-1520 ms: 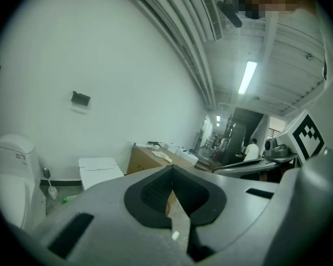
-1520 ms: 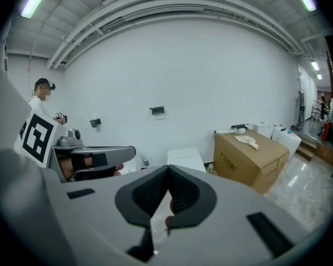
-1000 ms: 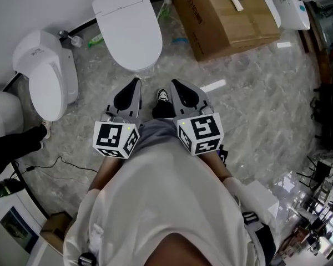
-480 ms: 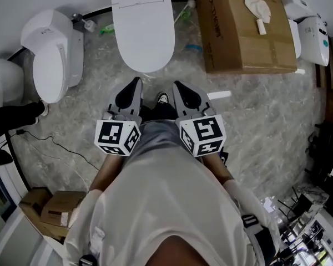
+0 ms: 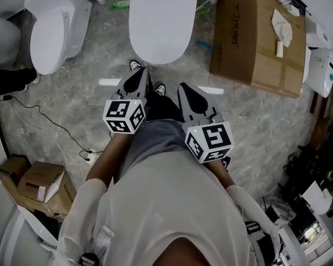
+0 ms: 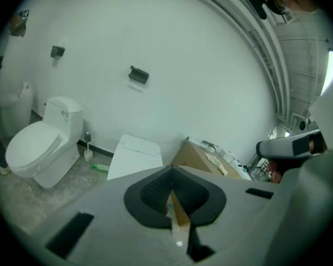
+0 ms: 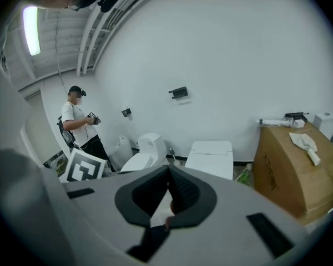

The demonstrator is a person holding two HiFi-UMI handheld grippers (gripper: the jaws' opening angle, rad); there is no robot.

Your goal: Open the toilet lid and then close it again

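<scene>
The white toilet (image 5: 161,21) stands at the top middle of the head view with its lid down flat; it also shows in the left gripper view as the toilet (image 6: 134,157) and in the right gripper view as the toilet (image 7: 211,157). My left gripper (image 5: 141,72) is shut and empty, pointing at the bowl's front rim from a short way off. My right gripper (image 5: 184,87) sits beside it, slightly further back, jaws together with nothing in them. Neither touches the toilet.
A second toilet (image 5: 53,29) stands to the left, and a big cardboard box (image 5: 258,35) is close on the right of the target. A cable (image 5: 50,123) and small boxes (image 5: 39,184) lie on the floor at left. Another person (image 7: 80,123) stands by the far wall.
Both grippers have sunk and come closer to the toilet, the left one further forward and rolled. The head view has swung, so the toilet now sits at the top edge.
</scene>
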